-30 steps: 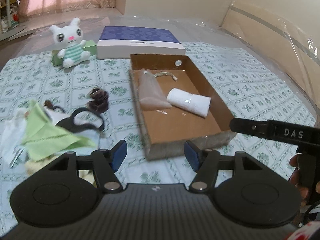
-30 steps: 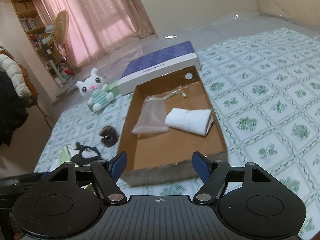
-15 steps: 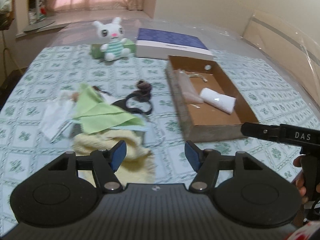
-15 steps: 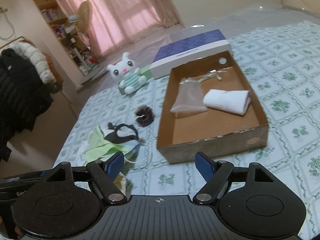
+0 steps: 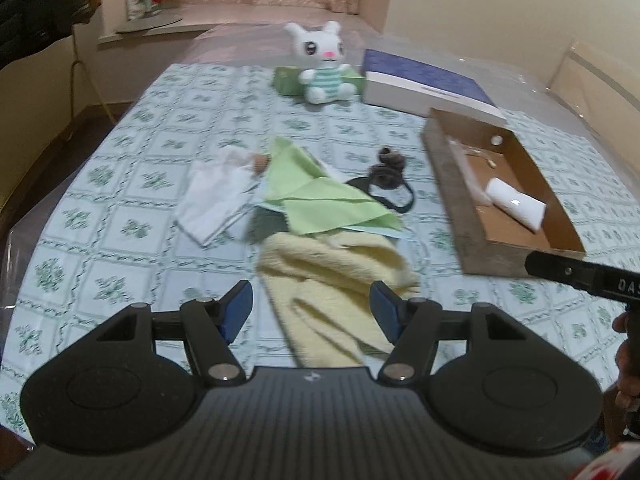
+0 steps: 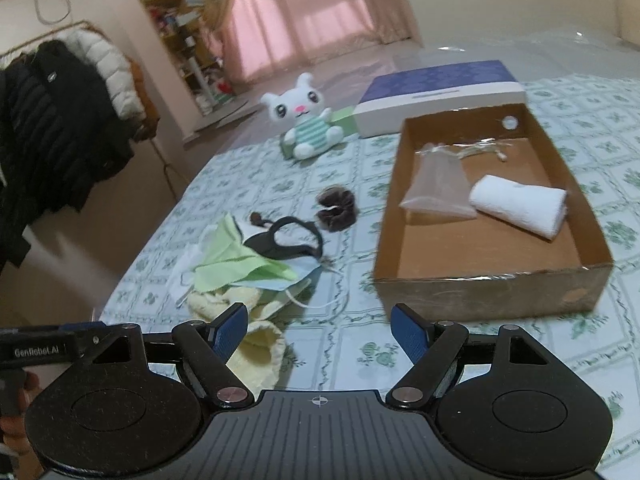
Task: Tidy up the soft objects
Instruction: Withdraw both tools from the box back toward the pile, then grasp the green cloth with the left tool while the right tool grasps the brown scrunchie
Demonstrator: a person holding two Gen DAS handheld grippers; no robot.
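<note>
Soft items, a heap topped by a pale-yellow fleecy towel (image 5: 336, 280) on the patterned tablecloth (image 5: 120, 208), await the brown cardboard tray (image 6: 480, 284); left gripper (image 5: 312, 312) and right gripper (image 6: 320, 330) gape empty above, apparently readied for picking.

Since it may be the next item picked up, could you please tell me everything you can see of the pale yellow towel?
The pale yellow towel is a fluffy, terry-looking cloth, loosely crumpled into soft folds, not rolled. It lies on the patterned bedspread at the near end of the pile, outside the cardboard box. The light green cloth and a light blue face mask overlap its far edge. In the left wrist view it sits between the open fingers of the left gripper, which do not appear to press on it.
</note>
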